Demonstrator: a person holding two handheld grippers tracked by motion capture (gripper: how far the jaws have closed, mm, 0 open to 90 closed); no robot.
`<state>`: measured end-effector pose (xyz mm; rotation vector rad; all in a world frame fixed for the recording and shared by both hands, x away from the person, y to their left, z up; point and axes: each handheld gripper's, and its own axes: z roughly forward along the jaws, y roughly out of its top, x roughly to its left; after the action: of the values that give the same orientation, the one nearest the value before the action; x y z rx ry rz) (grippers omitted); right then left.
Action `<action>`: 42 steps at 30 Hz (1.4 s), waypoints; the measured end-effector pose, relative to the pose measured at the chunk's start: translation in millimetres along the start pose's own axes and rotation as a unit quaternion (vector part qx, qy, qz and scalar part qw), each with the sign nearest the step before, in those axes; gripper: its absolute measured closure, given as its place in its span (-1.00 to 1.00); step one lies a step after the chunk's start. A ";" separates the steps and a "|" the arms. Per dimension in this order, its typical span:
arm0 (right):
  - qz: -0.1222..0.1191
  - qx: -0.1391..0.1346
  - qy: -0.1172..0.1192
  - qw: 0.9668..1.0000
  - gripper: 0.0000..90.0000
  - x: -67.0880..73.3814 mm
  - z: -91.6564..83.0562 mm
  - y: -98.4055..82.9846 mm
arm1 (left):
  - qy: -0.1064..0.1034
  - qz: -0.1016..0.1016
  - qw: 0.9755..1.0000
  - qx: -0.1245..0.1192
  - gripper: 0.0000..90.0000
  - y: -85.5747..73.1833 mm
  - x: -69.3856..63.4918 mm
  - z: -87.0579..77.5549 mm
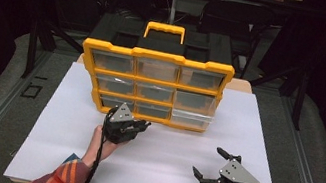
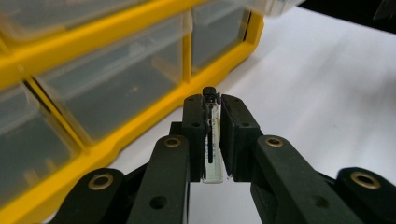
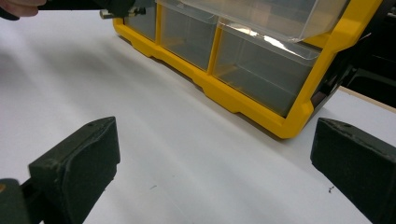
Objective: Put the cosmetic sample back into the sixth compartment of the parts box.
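the left hand-held gripper is clamping a small clear vial between its black pads, jaws drawn in tight on the glass. the vial is standing lengthwise along the jaws, with a dark cap poking out just past the fingertips and a thin dark rod showing inside it. in the high view this left hand-held gripper is hanging just in front of the bottom row of the yellow organizer, near the middle of the counter, with a hand and a plaid sleeve coming in from the near edge.

the right hand-held gripper is sitting toward the near right corner of the counter, well apart from the vial, its jaws spread wide with nothing between them. its own view is showing the two pads far apart over bare white surface.

the organizer is standing upright toward the far edge, its clear drawers facing the person. the lower right drawer is sticking out a little from the frame.
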<state>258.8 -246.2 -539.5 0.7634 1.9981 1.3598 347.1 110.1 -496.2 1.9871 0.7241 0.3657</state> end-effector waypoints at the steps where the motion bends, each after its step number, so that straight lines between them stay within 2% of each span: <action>1: 0.000 0.001 0.000 1.000 -0.98 -0.1 0.2 -0.1 | 0.001 0.003 1.000 -0.007 0.79 4.7 -0.1 0.3; 13: -0.001 0.002 0.002 1.000 -0.97 0.7 -0.3 0.0 | 0.000 -0.003 1.000 -0.019 0.79 20.2 4.5 3.1; 16: -0.001 0.004 0.002 1.000 -0.97 0.7 0.7 -0.3 | -0.002 0.003 1.000 -0.020 0.79 22.8 4.4 1.6; 32: 0.001 0.005 -0.001 1.000 -0.98 0.6 1.2 -0.6 | 0.004 0.007 0.999 -0.044 0.79 44.2 9.7 -8.5; 42: 0.001 0.006 -0.001 1.000 -0.98 0.7 0.8 -0.6 | 0.006 0.016 0.998 -0.054 0.79 57.2 6.9 -9.2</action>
<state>258.9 -245.5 -540.5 0.7726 2.0055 1.3499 367.1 99.7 -442.4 1.8977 0.6659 0.4270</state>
